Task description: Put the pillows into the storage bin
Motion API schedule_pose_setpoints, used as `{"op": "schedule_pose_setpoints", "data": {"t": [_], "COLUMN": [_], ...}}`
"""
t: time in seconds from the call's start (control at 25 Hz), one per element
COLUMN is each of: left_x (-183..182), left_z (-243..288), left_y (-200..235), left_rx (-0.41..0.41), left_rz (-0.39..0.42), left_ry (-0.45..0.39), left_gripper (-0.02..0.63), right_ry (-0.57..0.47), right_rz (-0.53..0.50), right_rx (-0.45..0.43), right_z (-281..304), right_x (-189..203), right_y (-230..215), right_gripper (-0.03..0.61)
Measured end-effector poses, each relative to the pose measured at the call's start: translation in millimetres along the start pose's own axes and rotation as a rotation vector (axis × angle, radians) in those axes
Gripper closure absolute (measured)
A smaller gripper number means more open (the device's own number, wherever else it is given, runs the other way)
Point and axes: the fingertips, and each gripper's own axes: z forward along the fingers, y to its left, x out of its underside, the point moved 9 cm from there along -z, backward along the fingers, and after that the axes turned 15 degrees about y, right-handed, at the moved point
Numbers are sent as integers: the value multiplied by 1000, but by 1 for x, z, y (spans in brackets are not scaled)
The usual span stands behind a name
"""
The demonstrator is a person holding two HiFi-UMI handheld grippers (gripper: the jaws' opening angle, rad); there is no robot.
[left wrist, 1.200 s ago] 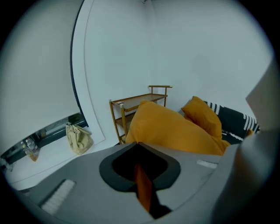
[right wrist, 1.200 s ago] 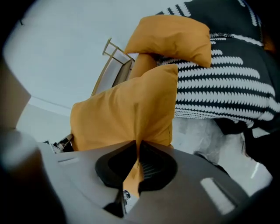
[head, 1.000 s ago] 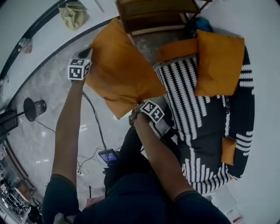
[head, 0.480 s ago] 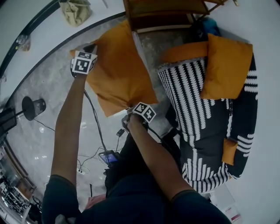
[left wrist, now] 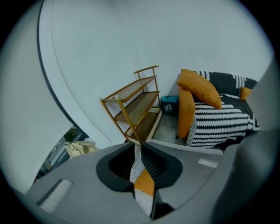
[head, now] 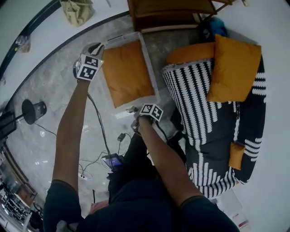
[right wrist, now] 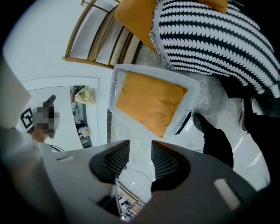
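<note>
An orange pillow [head: 129, 72] lies flat inside the clear storage bin [head: 147, 59] on the floor. My left gripper [head: 100, 46] hangs over the bin's far left corner. Its jaws have just been opening to a narrow gap, through which a strip of orange cloth [left wrist: 144, 183] shows, not pinched. My right gripper [head: 132, 110] is at the bin's near edge. Its jaws have just been opening too, and nothing is between them [right wrist: 140, 148]; the pillow [right wrist: 151, 103] lies ahead in the bin [right wrist: 192, 87]. Two more orange pillows [head: 235, 68] [head: 190, 53] rest on the striped sofa [head: 195, 99].
A wooden shelf [head: 167, 13] stands just beyond the bin. Cables [head: 97, 122] and a small device [head: 112, 161] lie on the floor near the person's legs. A black round stand [head: 29, 111] is at the left. A small orange cushion [head: 236, 156] sits on the sofa's near end.
The pillow, held up between both grippers before, has dropped flat into the bin. Both grippers have let go of it. The right gripper moved left to the bin's near edge.
</note>
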Motion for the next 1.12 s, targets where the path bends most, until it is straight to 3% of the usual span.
{"op": "schedule_pose_setpoints", "data": {"t": [0.2, 0.48, 0.68, 0.88, 1.0, 1.12], "left_x": [25, 55, 60, 45, 20, -23], "left_z": [-43, -139, -247, -360, -414, -432], "left_y": [-3, 64, 108, 134, 135, 83], "left_rx": [-56, -209, -358, -533, -605, -543], "left_rz": [170, 151, 189, 248, 254, 192], "left_ry": [40, 74, 125, 164, 126, -28], "left_gripper": [574, 577, 578, 582, 584, 584], "right_ry": [-37, -166, -266, -364, -447, -561], "right_rz": [-46, -251, -351, -404, -450, -544], "right_rx": [9, 76, 131, 119, 100, 100], "right_z": [-47, -146, -219, -292, -339, -395], "right_x": [-4, -39, -46, -47, -42, -32], "right_y": [-6, -3, -4, -15, -20, -27], "right_gripper": [442, 442, 442, 442, 442, 442]}}
